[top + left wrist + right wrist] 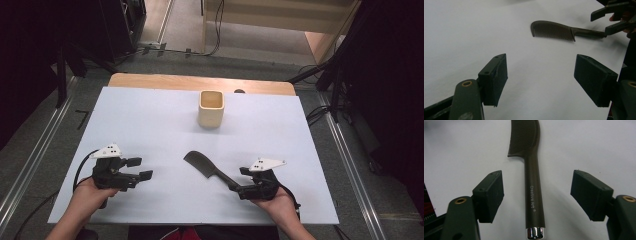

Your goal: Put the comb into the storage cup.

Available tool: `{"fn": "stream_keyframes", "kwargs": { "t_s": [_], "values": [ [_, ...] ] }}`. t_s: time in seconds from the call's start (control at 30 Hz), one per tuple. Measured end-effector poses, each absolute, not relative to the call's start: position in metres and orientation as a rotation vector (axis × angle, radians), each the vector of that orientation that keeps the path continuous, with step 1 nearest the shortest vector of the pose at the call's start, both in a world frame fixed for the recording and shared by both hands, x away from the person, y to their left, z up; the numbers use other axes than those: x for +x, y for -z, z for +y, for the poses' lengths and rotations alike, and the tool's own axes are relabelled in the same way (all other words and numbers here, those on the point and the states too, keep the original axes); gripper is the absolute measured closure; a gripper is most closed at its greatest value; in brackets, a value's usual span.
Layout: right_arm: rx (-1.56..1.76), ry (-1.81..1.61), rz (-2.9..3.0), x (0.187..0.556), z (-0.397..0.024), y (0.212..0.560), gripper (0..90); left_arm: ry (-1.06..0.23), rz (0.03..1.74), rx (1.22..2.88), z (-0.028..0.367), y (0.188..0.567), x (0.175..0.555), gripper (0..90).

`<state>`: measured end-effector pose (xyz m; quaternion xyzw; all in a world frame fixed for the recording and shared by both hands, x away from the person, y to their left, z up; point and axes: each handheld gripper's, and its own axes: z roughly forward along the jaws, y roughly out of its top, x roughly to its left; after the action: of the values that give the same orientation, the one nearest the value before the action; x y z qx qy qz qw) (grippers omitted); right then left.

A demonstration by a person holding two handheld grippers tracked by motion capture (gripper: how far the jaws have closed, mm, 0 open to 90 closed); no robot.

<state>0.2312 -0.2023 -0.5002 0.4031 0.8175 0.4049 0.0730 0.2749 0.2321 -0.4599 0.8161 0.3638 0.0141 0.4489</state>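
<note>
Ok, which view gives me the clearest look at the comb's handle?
The right gripper view: the comb's handle lies lengthwise between the open jaws, with its lettering and chrome end cap readable. The left gripper view shows it from the side, far off, its end at the right tool. The high view shows it small and dark.

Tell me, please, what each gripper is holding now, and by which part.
Nothing is held. The right gripper has open jaws on either side of the comb handle, not touching it. The left gripper is open over the table.
</note>
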Motion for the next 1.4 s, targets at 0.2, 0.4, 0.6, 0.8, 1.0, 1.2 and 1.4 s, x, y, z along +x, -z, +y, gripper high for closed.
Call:
{"fn": "stream_keyframes", "kwargs": {
  "t_s": [0.2, 0.4, 0.6, 0.8, 1.0, 1.2, 1.4],
  "values": [
    [1.198, -1.197, 2.464, 0.231, -0.200, 0.505, 27.8, -0.036, 0.902, 2.010, 0.232, 0.460, 0.275, 27.9],
    [1.172, -1.156, 2.497, 0.230, -0.198, 0.509, 30.4, -0.040, 0.900, 2.009, 0.233, 0.459, 0.276, 27.9],
    [1.159, -1.131, 2.508, 0.229, -0.199, 0.514, 40.1, -0.039, 0.898, 2.009, 0.233, 0.459, 0.276, 27.9],
    [1.120, -1.084, 2.487, 0.223, -0.198, 0.518, 48.2, -0.038, 0.897, 2.009, 0.232, 0.459, 0.277, 27.9],
    [1.110, -1.077, 2.483, 0.220, -0.198, 0.518, 60.9, -0.039, 0.895, 2.010, 0.231, 0.459, 0.278, 27.9],
    [1.108, -1.075, 2.489, 0.221, -0.198, 0.518, 69.2, -0.037, 0.896, 2.010, 0.231, 0.459, 0.278, 27.9],
    [1.137, -1.062, 2.506, 0.223, -0.197, 0.515, 69.8, -0.040, 0.898, 2.013, 0.230, 0.459, 0.278, 27.9]
  ]
}}
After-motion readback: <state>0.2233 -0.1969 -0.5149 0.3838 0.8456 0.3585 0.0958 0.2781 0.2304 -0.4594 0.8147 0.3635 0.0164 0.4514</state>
